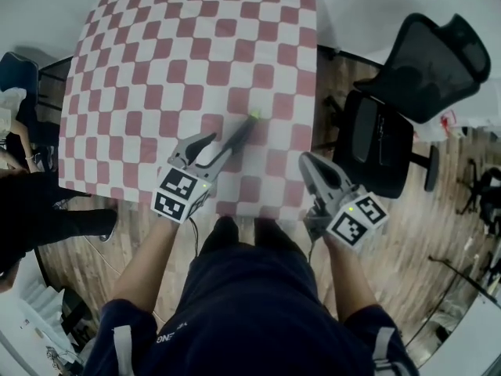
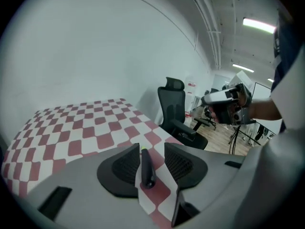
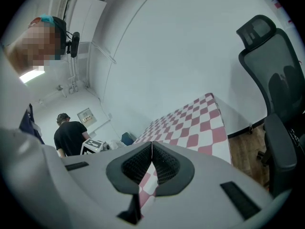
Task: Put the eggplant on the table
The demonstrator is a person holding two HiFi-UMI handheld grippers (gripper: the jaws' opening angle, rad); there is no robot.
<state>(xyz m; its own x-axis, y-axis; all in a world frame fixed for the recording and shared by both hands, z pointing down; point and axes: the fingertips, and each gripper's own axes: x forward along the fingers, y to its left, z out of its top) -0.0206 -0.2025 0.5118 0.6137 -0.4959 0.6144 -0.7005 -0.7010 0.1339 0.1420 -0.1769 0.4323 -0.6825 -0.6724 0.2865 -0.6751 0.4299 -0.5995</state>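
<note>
One eggplant (image 2: 146, 168), slim and near-black with a small yellow-green tip, appears to lie on the red-and-white checked tablecloth (image 1: 156, 69) near its front edge. It sits in the gap of the left gripper (image 1: 218, 144), whose jaws stand apart, pads clear of it. The right gripper (image 3: 151, 147) has its jaws together on nothing; in the head view the eggplant's near end blurs into the left gripper's fingers.

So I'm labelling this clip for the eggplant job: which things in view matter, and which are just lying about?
Job: eggplant; checkered table; left gripper, jaws apart.
Lying about: office chair; right gripper, jaws together; bystander.
</note>
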